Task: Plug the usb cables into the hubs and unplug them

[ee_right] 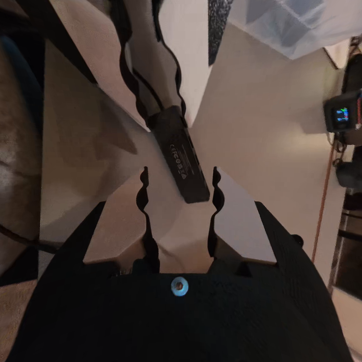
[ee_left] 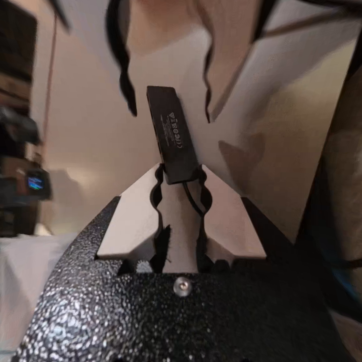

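My left gripper (ee_left: 181, 170) is shut on the cable end of a slim black USB hub (ee_left: 170, 129), which sticks out forward and tilts left, its printed underside facing me. Its thin black cable (ee_left: 191, 197) runs back between my fingers. My right gripper (ee_right: 179, 170) is open and empty, its fingertips on either side of the hub's free end (ee_right: 184, 164). In the right wrist view the left gripper (ee_right: 166, 121) comes in from the top. In the left wrist view the right gripper (ee_left: 171, 115) hangs open just beyond the hub's tip.
A pale tabletop (ee_left: 88, 137) lies below. A small black device with a lit screen (ee_right: 341, 117) stands at its edge, also in the left wrist view (ee_left: 35, 183). A clear plastic bag or bin (ee_right: 290, 25) is at the far right. An orange cord (ee_right: 323, 195) hangs beside the table.
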Tool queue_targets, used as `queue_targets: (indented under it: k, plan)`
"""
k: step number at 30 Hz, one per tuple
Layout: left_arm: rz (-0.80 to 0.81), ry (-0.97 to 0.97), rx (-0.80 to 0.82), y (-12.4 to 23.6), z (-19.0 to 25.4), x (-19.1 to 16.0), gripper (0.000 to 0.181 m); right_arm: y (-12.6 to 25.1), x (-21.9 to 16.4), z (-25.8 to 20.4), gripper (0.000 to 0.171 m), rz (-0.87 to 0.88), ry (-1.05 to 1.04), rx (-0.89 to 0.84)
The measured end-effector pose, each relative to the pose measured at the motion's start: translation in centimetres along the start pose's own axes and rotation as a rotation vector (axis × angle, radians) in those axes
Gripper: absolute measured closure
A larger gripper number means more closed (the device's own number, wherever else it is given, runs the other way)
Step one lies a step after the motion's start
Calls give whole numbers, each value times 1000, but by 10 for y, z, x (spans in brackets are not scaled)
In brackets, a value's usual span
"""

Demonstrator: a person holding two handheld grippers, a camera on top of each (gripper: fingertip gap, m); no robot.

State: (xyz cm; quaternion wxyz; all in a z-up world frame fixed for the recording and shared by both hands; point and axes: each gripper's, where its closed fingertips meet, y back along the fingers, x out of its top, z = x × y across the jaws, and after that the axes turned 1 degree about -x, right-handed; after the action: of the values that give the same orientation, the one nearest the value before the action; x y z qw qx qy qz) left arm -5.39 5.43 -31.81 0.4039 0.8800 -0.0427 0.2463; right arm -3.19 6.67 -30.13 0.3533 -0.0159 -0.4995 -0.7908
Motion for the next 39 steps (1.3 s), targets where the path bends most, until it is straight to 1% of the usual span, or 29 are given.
queue_targets:
  k: [1, 4, 5, 7, 9, 10, 11, 12, 13, 14, 15, 17, 19, 21, 24, 27, 30, 34, 39]
  plan:
    - [3, -122, 50, 1, -1, 3, 147, -1, 0, -2, 105, -11, 10, 27]
    - [9, -441, 171, 3, 2, 11, 147, 0, -4, -7, 105, -27, -46, 173]
    - [18, -503, 199, 3, 4, 14, 147, 0, -7, -11, 106, -41, -87, 242]
    - [38, -570, 228, 4, 8, 19, 147, 0, -14, -23, 119, -83, -147, 383]
    - [60, -544, 211, 4, 10, 22, 148, 0, -21, -34, 158, -137, -164, 484]
    - [71, -492, 207, 6, 9, 22, 148, 2, -21, -35, 162, -146, -176, 500]
    - [92, -421, 207, 9, 4, 25, 145, 5, -21, -33, 162, -145, -178, 494]
    - [136, -323, 237, 16, -7, 31, 127, 10, -20, -28, 162, -138, -168, 465]
    - [197, -210, 265, 26, -21, 39, 104, 16, -20, -17, 162, -138, -162, 405]
    - [260, -107, 253, 37, -29, 46, 86, 26, -20, -3, 162, -133, -166, 337]
    - [337, -5, 256, 50, -39, 53, 80, 39, -18, 14, 162, -105, -185, 261]
    - [499, 163, 281, 80, -61, 61, 82, 79, -10, 59, 163, -18, -249, 66]
    - [605, 275, 305, 102, -78, 60, 84, 135, -7, 109, 163, 71, -302, -164]
    - [649, 328, 299, 113, -87, 57, 87, 196, -7, 148, 163, 134, -325, -372]
    - [670, 378, 289, 114, -92, 52, 90, 282, -18, 190, 163, 138, -339, -626]
    - [661, 389, 262, 106, -88, 51, 91, 352, -30, 217, 162, 100, -343, -795]
    - [647, 379, 227, 98, -80, 53, 92, 411, -47, 239, 163, 29, -346, -930]
    - [620, 365, 206, 88, -74, 53, 93, 476, -64, 263, 162, -46, -366, -1065]
    - [606, 377, 176, 78, -67, 52, 92, 551, -66, 295, 162, -75, -418, -1264]
